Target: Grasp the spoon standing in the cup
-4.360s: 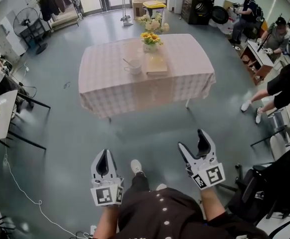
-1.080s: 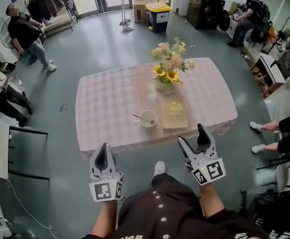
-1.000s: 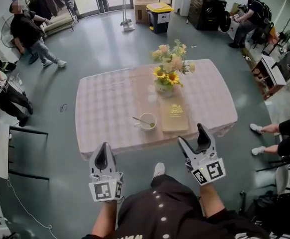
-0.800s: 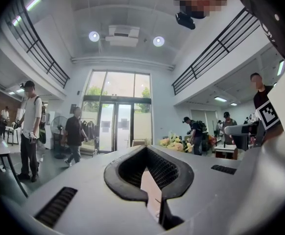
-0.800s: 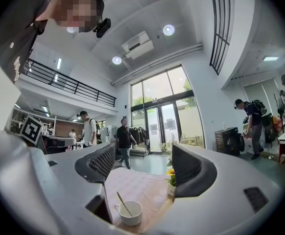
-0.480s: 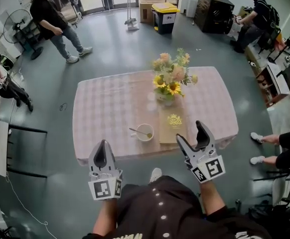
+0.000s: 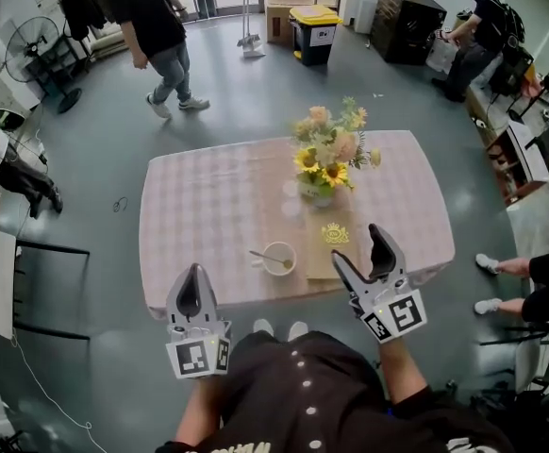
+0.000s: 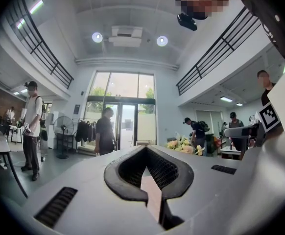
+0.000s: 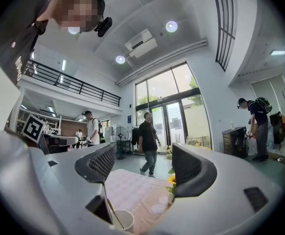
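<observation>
Right gripper view: the white round cup [image 9: 118,221] is cut off low by the right gripper [image 9: 142,168] body, & the thin spoon [image 9: 114,213] shows its handle only, lower end hidden in the cup. Head view: same gripper covers a near corner of the tan book [image 7: 324,239]; cover emblem too small to read. Left gripper view: left gripper [image 8: 145,151] hides nearly all the pink-clothed table [image 8: 150,193].

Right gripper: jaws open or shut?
Open: the right gripper shows jaws wide apart, nothing between them; the cup and spoon sit beyond.

Bright daylight through glass doors [image 8: 120,114]; sharp focus, fisheye-bent edges.
</observation>
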A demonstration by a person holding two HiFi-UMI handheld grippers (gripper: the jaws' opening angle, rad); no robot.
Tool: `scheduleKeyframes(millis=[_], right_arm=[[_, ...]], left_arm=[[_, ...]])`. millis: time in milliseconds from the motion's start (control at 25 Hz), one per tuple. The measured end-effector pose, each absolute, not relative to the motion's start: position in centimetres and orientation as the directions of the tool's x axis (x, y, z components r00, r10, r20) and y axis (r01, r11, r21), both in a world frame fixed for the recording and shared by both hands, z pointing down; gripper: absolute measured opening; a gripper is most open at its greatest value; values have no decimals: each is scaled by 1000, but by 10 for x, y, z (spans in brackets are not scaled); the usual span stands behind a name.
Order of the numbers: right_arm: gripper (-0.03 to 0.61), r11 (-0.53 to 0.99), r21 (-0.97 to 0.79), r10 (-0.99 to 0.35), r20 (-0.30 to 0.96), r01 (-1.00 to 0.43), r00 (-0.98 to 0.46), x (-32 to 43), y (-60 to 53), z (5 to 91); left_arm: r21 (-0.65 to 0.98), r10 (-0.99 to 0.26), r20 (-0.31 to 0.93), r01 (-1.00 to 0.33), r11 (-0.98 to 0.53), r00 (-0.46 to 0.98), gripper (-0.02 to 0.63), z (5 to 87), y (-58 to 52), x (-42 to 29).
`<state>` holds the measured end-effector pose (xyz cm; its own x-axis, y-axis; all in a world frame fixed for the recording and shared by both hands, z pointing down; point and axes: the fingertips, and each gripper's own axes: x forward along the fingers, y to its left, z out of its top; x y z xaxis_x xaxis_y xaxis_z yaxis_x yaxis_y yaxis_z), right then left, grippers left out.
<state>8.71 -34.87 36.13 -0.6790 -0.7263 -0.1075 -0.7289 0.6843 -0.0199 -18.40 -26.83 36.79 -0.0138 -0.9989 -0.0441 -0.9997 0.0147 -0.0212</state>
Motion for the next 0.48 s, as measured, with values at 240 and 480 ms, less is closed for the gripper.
scheduleKeyframes(millis=[240, 480], right_arm=[[344, 697, -8, -714, -90, -717, -694, 66, -361, 356], [344, 733, 3, -679, -49, -680, -733, 41, -369, 371]], left_arm=[[-20, -999, -34, -1000, -10, 10, 9, 362, -284, -200], [-9, -1000, -16, -1000, -2, 2, 9, 372, -289, -214]])
